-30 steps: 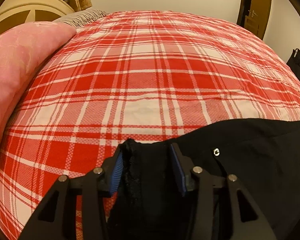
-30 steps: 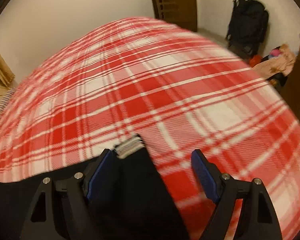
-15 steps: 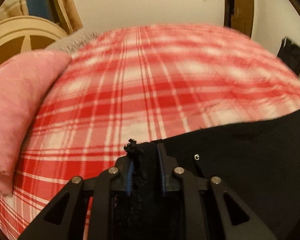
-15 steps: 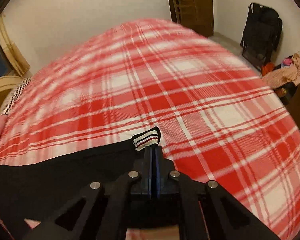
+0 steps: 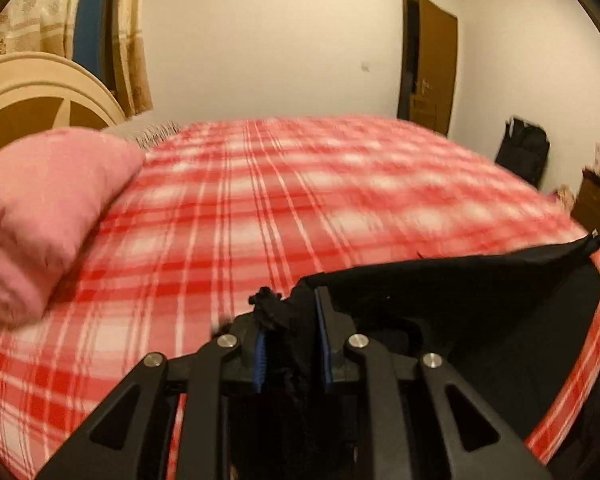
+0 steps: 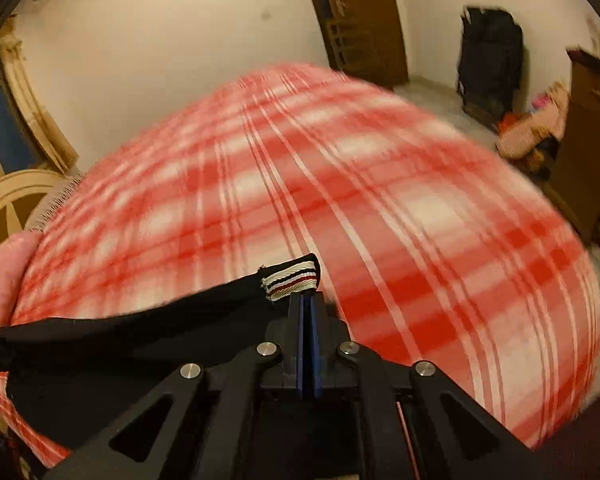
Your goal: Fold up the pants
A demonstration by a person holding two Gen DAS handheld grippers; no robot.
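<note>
Pants [image 5: 480,320], black and matte, soft knit-looking cloth, hang stretched between my two claws above the bed [image 5: 260,208]. My left claw [image 5: 290,344] is clamped down on a bunched, frayed-looking corner of the fabric; the blue pads stand a little apart only because of the thick wad of cloth between them, and a crumpled tuft pokes out past the tips. From there the upper edge of the pants runs taut toward the right of the left view, with the cloth sagging in a dark sheet below it.

My right claw [image 6: 308,340] is pressed fully together, blue pads flat against each other, pinching the other corner. Just beyond its tips a woven striped tab [image 6: 292,280] sticks up, white with dark and reddish lines, raw threads at one end. The black edge slopes away to the left of that view.

Bedcover is red and white plaid, blurred. Pink pillow [image 5: 40,216], plump and wrinkled, lies at the left by a curved cream headboard [image 5: 40,92]. Brown door [image 5: 432,68] in the far wall.
</note>
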